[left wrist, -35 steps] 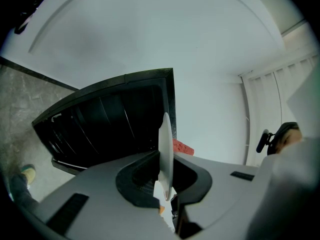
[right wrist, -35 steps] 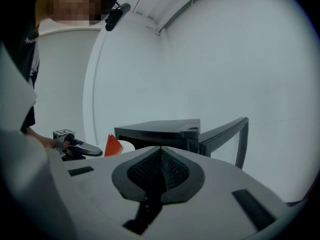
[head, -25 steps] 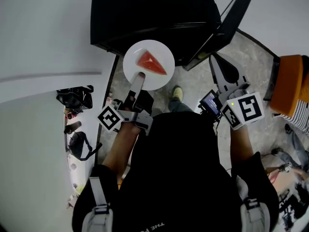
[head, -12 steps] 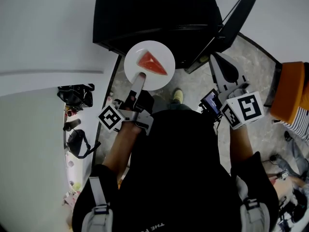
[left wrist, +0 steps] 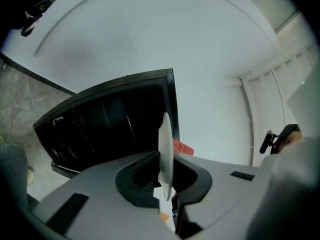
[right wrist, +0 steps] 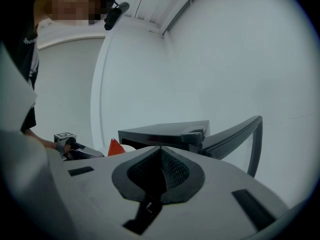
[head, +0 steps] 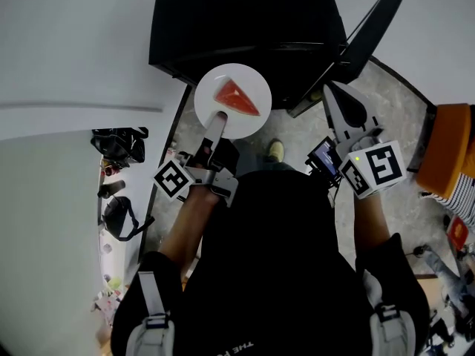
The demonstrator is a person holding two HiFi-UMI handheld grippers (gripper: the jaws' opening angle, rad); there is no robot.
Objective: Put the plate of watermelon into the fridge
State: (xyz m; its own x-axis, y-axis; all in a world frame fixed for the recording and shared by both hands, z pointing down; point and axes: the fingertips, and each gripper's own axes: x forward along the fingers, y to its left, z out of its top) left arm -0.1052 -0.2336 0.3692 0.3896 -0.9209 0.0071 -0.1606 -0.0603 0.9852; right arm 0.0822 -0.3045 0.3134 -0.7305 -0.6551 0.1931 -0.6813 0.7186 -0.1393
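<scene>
Jaws of left gripper pinch plate; shirt reads "THE".

plate: plain white
watermelon slice: red
fridge: black, door and body alike
left gripper: pale grey; its cube is white with black square markers
right gripper: pale grey, dark lining inside the jaws; same black-and-white cube
floor: mottled grey-beige stone
wall: flat greyish white
person's top: black
</scene>
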